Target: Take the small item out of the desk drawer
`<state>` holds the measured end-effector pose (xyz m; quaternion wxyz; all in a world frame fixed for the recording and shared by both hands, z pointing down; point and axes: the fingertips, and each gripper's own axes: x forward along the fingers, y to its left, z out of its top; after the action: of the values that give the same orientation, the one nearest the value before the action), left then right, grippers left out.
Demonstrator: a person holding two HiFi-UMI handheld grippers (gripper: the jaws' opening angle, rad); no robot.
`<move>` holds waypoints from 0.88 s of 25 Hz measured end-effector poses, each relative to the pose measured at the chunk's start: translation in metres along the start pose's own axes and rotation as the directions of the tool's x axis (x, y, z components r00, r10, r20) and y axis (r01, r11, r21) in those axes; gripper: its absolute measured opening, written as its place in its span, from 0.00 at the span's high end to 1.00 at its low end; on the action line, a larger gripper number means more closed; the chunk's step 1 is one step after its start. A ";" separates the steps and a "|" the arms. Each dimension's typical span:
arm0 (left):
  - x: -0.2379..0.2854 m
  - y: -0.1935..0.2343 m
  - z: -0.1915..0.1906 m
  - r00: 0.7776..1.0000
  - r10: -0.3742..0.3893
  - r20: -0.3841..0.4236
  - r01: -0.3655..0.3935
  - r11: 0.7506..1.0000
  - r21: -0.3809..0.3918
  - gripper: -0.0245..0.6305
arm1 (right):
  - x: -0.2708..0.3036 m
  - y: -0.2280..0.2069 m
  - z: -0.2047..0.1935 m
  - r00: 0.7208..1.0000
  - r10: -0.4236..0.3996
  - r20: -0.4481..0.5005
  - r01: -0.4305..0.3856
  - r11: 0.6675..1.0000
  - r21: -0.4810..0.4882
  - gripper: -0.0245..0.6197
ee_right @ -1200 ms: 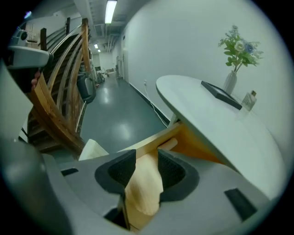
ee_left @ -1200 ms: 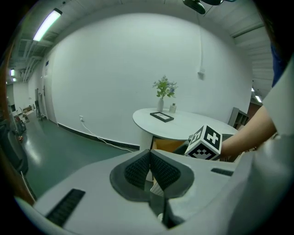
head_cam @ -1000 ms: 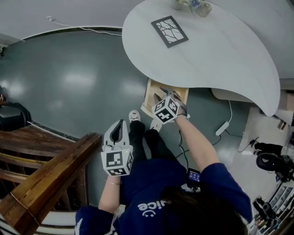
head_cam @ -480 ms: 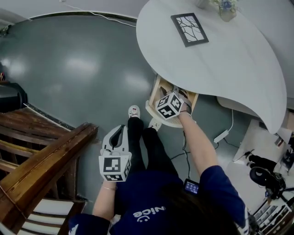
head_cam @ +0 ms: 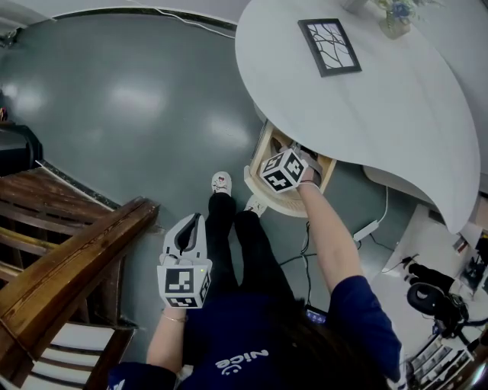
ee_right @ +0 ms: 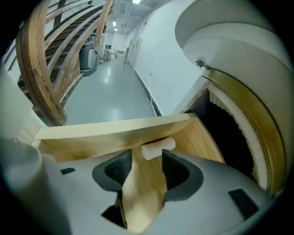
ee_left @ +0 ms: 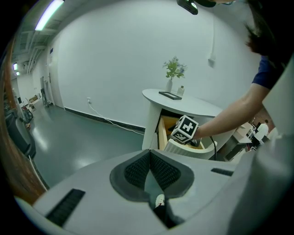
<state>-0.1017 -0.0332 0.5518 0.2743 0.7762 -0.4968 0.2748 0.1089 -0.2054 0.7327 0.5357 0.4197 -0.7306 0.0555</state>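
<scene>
A light wooden drawer (head_cam: 264, 149) stands pulled out from under the white round desk (head_cam: 366, 99). My right gripper (ee_right: 147, 156) is inside it, and its marker cube (head_cam: 283, 169) shows above the drawer. Its jaws are opening. A small white cylinder (ee_right: 158, 148) lies on the drawer bottom at their tips, and the pads are not pressing on it. My left gripper (head_cam: 197, 221) hangs low beside the person's legs, far from the drawer, shut with nothing in it. Its pads (ee_left: 138, 167) meet at the tips. In the left gripper view the open drawer (ee_left: 164, 131) is seen from afar.
The drawer's curved white front (head_cam: 272, 202) sticks out toward the person. A dark picture frame (head_cam: 329, 46) and a small plant (head_cam: 398, 14) sit on the desk. A wooden stair railing (head_cam: 69, 259) is at the left. A white power strip with its cable (head_cam: 369, 226) lies on the floor.
My right gripper has gone a little deeper into the drawer. The left gripper has sunk slightly and stays shut beside the legs.
</scene>
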 end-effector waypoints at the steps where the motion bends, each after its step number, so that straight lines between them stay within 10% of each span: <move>1: 0.000 0.000 -0.001 1.000 0.000 -0.001 0.000 1.000 0.000 0.96 | 0.002 -0.001 0.001 1.000 -0.002 0.002 0.002 1.000 0.002 0.63; 22: 0.014 0.022 -0.009 0.998 0.017 -0.057 -0.017 1.000 -0.003 0.96 | 0.051 -0.008 -0.007 0.996 0.039 -0.079 -0.035 0.998 0.045 0.56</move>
<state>-0.1187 -0.0437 0.5709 0.2872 0.7633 -0.4959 0.2983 0.1154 -0.2349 0.7753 0.5540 0.4151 -0.7150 0.0981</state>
